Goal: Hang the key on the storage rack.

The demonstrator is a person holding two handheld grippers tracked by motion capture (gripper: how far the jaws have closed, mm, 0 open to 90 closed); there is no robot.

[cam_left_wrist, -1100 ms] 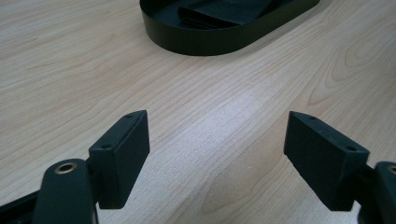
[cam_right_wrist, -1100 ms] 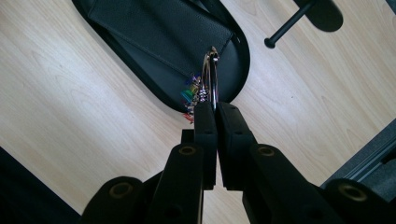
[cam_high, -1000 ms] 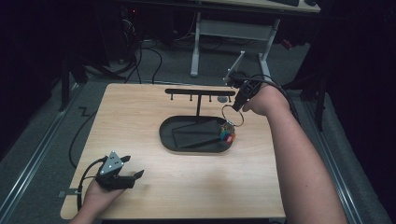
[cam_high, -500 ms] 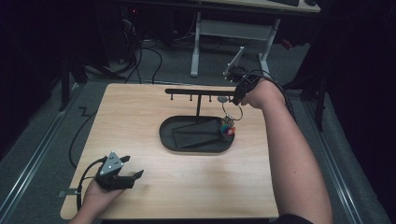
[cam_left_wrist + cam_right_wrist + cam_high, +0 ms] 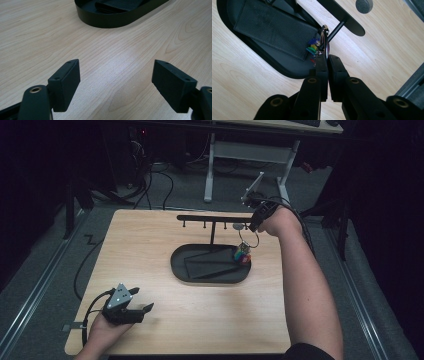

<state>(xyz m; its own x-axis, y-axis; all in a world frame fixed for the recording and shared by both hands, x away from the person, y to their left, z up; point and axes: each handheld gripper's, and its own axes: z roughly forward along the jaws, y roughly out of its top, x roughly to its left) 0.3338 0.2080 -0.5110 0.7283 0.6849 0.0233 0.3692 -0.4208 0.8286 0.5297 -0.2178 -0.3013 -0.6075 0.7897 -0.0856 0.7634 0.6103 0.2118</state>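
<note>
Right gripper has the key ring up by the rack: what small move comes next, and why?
Probably ease the key ring onto the end peg of the rack. The right gripper pinches the ring just beside that peg, its coloured tags dangling over the tray.

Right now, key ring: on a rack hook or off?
Off. The key ring is pinched in the right gripper, held beside the rack's end, above the tray.

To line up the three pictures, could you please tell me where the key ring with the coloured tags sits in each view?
High view: the key ring hangs right of centre from the right gripper, its tags over the black tray.
Left gripper view: not in it.
Right gripper view: upper centre, ring pinched at the jaw tips.
Shared landmark: the tray.
</note>
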